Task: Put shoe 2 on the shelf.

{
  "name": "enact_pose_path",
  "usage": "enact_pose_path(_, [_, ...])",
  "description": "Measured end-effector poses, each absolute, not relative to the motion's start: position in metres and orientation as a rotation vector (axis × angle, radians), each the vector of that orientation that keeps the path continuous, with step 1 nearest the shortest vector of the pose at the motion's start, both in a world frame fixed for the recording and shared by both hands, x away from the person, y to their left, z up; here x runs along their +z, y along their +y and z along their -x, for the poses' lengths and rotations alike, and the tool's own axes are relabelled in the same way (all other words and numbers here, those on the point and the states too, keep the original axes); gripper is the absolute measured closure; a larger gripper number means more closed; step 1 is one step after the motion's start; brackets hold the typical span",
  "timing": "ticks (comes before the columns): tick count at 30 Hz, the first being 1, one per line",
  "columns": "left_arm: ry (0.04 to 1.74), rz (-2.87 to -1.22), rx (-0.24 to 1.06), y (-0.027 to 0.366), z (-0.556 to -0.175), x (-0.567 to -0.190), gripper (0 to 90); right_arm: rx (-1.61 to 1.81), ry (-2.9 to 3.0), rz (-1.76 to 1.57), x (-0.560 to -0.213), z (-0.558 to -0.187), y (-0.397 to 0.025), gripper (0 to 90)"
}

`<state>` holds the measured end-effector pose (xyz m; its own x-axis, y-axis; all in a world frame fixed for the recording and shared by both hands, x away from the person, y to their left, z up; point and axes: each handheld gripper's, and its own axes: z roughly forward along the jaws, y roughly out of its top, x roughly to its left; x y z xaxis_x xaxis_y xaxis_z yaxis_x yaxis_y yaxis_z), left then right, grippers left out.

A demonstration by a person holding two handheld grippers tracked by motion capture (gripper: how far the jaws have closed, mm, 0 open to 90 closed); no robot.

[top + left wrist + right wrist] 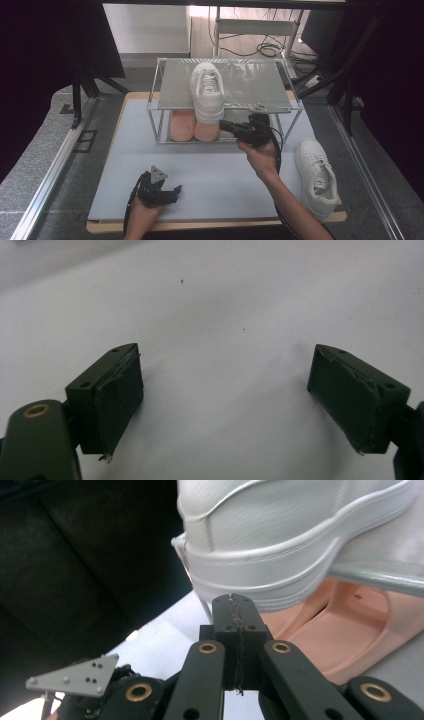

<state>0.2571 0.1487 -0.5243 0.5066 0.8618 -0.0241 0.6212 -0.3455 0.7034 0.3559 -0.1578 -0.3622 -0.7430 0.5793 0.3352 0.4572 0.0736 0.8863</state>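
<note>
A white sneaker stands on the top shelf of a metal rack, its heel hanging over the front edge. My right gripper is shut and empty, its tips just under that heel, touching or nearly so. In the right gripper view the shut right gripper points up at the sole. A pair of pink slippers lies on the lower level, the slippers right of the jaws. My left gripper rests low near the table's front edge; the left gripper is open, nothing between its pads.
A second white sneaker lies on the right edge of the pale table board. The rack's thin posts stand at its corners. Dark stands and cables lie beyond the table. The other gripper's grey plate shows low left.
</note>
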Motion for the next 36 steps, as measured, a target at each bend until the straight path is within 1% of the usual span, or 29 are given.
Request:
enact_pose_path(12, [1.208,-2.087,0.468,0.149,-0.257,-0.524,14.8,1.72,2.235,-1.028,-0.362,-0.363,-0.141,90.0])
enact_pose_path(26, [1.208,-2.086,0.468,0.149,-0.257,-0.524,14.8,1.671,2.211,-1.048,-0.365,-0.388,-0.122,90.0])
enact_pose_path(36, [1.209,-2.086,0.466,0.149,-0.257,-0.524,14.8,1.642,2.205,-1.026,-0.365,-0.392,-0.112,90.0])
